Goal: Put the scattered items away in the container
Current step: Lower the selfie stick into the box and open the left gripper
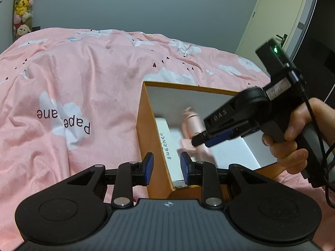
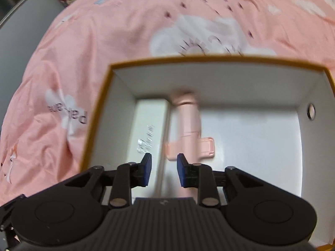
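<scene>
An orange box [image 1: 188, 86] [image 2: 209, 59] with a white inside stands on the bed. Along its left wall lies a slim white carton [image 1: 167, 138] [image 2: 149, 125]. Beside the carton is a blurred pink stick-shaped gadget [image 1: 189, 123] [image 2: 188, 125] with a clamp at its near end. My right gripper [image 2: 164, 170] [image 1: 201, 142] hangs over the box, tilted steeply down and open. The gadget lies just beyond its fingertips, not between the pads. My left gripper [image 1: 166, 167] is open and straddles the box's near left wall; the pads stand clear of it.
A pink bedcover [image 1: 83, 79] [image 2: 104, 41] with cloud prints surrounds the box. A person's hand [image 1: 293, 138] holds the right gripper's handle, with a cable hanging from it. Plush toys [image 1: 23, 6] hang at the far left. A door [image 1: 278, 18] is at the right.
</scene>
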The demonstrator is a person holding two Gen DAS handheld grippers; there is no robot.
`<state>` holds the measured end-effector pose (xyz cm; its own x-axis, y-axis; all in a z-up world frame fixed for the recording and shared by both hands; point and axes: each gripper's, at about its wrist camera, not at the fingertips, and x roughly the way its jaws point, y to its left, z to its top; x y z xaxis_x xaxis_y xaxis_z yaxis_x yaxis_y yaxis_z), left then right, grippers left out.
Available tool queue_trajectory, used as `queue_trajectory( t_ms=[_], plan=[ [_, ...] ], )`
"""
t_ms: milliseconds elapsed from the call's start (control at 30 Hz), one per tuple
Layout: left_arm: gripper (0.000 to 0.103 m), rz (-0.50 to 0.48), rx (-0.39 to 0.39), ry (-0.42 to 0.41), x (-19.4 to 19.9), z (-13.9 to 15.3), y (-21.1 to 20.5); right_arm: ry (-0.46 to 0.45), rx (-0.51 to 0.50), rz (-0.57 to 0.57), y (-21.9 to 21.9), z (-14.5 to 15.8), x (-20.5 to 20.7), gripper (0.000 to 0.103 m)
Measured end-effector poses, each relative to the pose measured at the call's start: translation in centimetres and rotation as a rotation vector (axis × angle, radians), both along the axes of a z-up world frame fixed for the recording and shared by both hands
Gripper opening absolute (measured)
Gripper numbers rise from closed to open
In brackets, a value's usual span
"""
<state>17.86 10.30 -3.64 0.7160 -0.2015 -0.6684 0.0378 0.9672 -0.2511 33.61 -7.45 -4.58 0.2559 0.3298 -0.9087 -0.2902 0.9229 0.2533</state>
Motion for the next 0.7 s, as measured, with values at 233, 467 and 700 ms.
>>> queue_trajectory(
  t_ms=[233, 467, 700],
  plan=[
    [0.032, 0.003, 0.008, 0.012, 0.0, -0.2, -0.2, 0.003, -0.032, -0.03, -2.4, -1.0, 0.6, 0.033],
    [0.032, 0.0, 0.009, 0.014, 0.3, 0.0, -0.4, 0.044, -0.043, -0.052, -2.5, -2.0, 2.2, 0.037],
    [0.032, -0.011, 0.022, 0.013, 0.9, 0.4, -0.2, 0.074, -0.015, -0.076, -2.3, -2.4, 4.3, 0.037]
  ],
)
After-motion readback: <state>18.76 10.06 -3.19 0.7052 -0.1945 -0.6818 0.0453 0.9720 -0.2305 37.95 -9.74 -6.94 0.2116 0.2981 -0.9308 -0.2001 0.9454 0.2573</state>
